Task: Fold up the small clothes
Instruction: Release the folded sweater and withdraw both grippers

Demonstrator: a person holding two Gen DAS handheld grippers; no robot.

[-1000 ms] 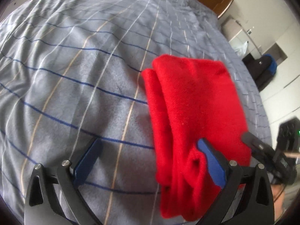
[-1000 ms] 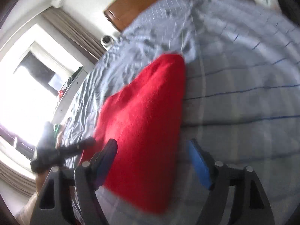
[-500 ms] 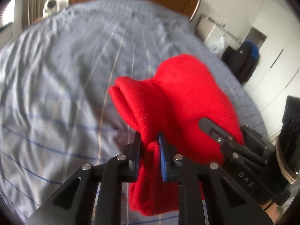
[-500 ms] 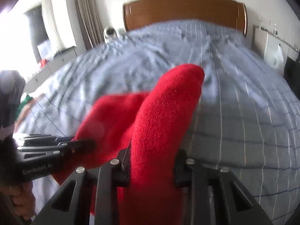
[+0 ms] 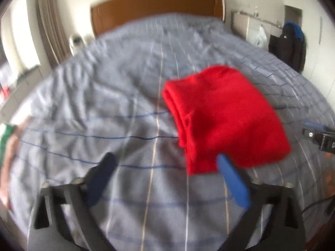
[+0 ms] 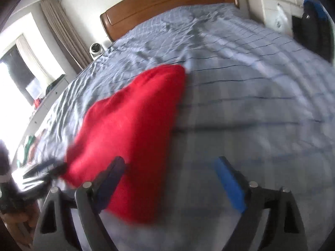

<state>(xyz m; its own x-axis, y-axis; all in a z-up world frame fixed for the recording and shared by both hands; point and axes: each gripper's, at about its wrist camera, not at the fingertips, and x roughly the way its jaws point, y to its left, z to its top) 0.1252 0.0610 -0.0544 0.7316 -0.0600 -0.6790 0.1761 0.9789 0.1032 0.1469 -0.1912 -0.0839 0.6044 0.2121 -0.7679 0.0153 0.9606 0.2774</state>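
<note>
Both wide apart, left gripper [image 5: 165, 163] and right gripper [image 6: 169, 165], empty beside folded red garment [image 5: 226, 113]; no legible writing.

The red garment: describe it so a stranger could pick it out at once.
A large bed with a wooden headboard is covered by a grey-blue checked blanket. On the blanket, nearer the foot than the headboard, lies the red garment, folded into a thick, roughly rectangular bundle. It is the only bright red thing on the bed.
</note>
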